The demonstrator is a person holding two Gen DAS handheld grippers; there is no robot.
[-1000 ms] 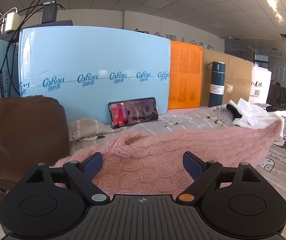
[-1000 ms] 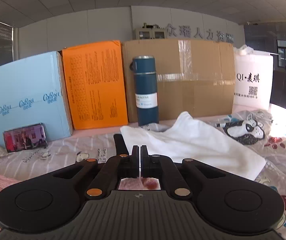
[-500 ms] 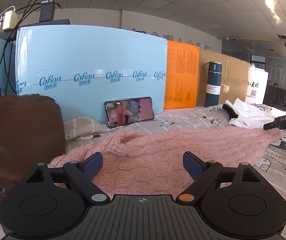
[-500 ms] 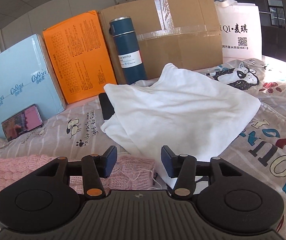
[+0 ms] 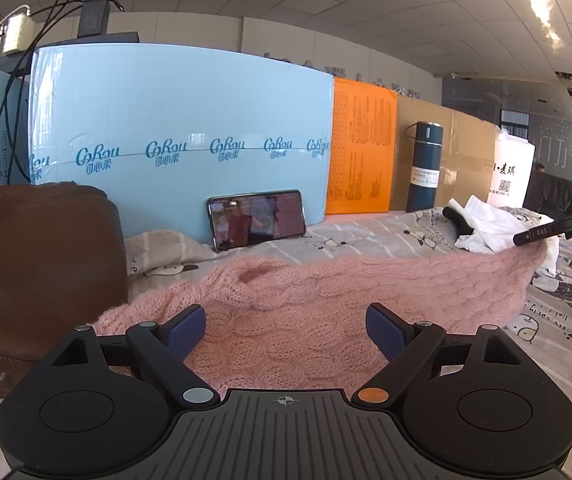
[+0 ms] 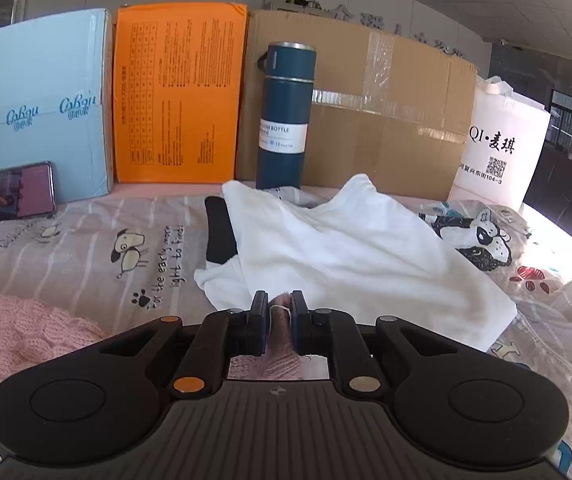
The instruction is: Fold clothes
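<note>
Pinching pink sweater [image 6: 282, 320]: right gripper [image 6: 280, 310] jaws | left gripper [image 5: 286, 326] jaws spread | cartoon bedsheet [image 6: 86, 248]

Gripper [image 6: 279, 312]: jaws pinched on a fold of pink sweater [image 6: 14, 332]
Sweater: spreads low on the left over the sheet [image 6: 98, 248]
White garment [image 6: 349, 248]: crumpled, just ahead of the fingertips
Flask [image 6: 286, 116]: upright behind the garment, against the brown box [image 6: 389, 120]
Orange box [image 6: 178, 96]: left of flask
Phone [image 6: 10, 192]: leaning on the blue box [image 6: 34, 108]
Bag [image 6: 501, 144]: far right
</note>
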